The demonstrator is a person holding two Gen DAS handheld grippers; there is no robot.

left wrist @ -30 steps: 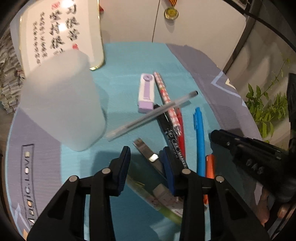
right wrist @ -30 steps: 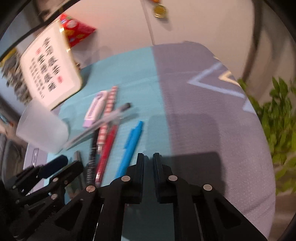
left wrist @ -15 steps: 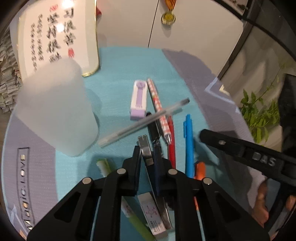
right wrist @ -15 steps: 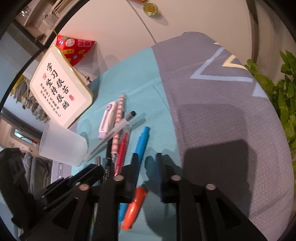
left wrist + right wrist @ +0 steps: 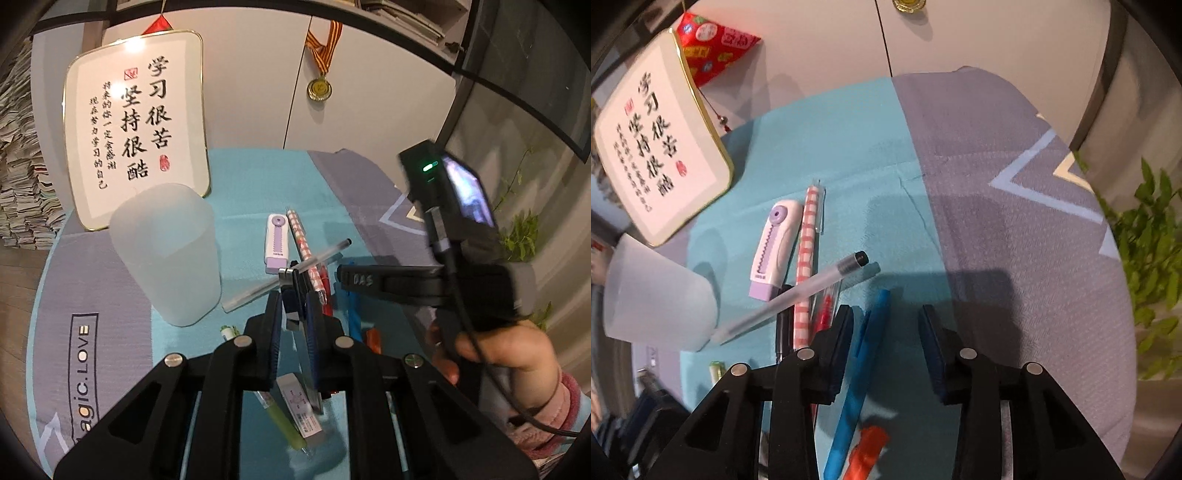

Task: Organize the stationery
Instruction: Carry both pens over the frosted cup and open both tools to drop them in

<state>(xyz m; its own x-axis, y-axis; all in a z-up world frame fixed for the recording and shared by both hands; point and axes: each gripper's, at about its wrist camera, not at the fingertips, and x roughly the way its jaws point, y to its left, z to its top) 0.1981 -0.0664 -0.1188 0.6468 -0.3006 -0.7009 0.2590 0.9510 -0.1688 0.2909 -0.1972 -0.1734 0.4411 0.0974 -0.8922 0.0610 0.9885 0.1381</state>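
Left gripper (image 5: 293, 314): closed on a dark, metal-tipped utility knife (image 5: 293, 291), now lifted clear of the worktop (image 5: 240, 184); a second ago it stood open above it. Right gripper (image 5: 885, 325): jaws closing, nothing pinched; blue pen (image 5: 862, 369) lies between them, where earlier they were shut. Beyond: clear pen (image 5: 798, 295) across checked pen (image 5: 807, 251), purple eraser (image 5: 774, 243), frosted cup (image 5: 170, 254) farther left.
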